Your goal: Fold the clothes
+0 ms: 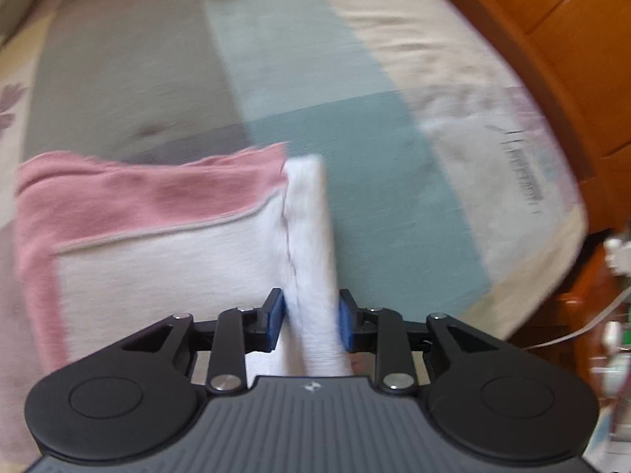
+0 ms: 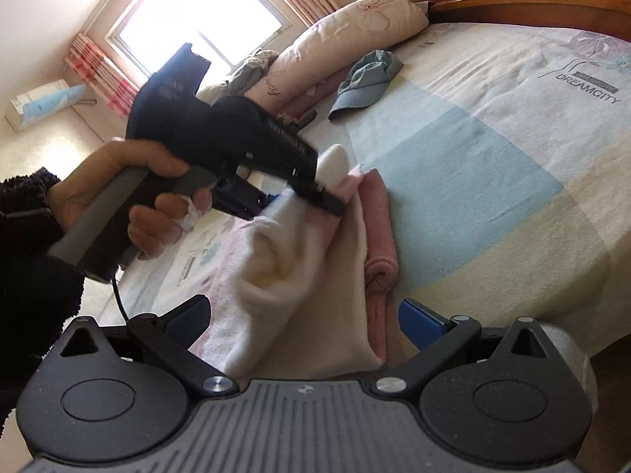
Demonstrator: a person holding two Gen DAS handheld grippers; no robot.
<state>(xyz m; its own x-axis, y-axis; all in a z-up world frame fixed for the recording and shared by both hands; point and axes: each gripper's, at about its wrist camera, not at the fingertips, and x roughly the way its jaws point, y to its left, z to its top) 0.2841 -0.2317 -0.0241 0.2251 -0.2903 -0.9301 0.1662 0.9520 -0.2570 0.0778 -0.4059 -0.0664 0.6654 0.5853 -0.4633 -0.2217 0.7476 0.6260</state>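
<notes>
A white and pink towel [image 1: 165, 244] lies partly folded on the bed. My left gripper [image 1: 311, 321] is shut on a raised white fold of it [image 1: 311, 236], blue pads on either side. In the right wrist view the left gripper body [image 2: 221, 146], held in a hand, pinches the towel [image 2: 299, 260] and lifts it off the bed. My right gripper [image 2: 303, 321] is open, its jaws wide apart on either side of the towel's near edge, gripping nothing. A rolled pink edge [image 2: 380, 252] lies on the right of the white cloth.
The bed [image 1: 355, 118] has a sheet in grey, teal and cream blocks. A blue cap [image 2: 366, 79] and pillows [image 2: 347, 35] lie at the far side. A wooden headboard [image 2: 532, 4] and wooden wardrobe [image 1: 572, 39] border the bed. A window [image 2: 197, 19] is behind.
</notes>
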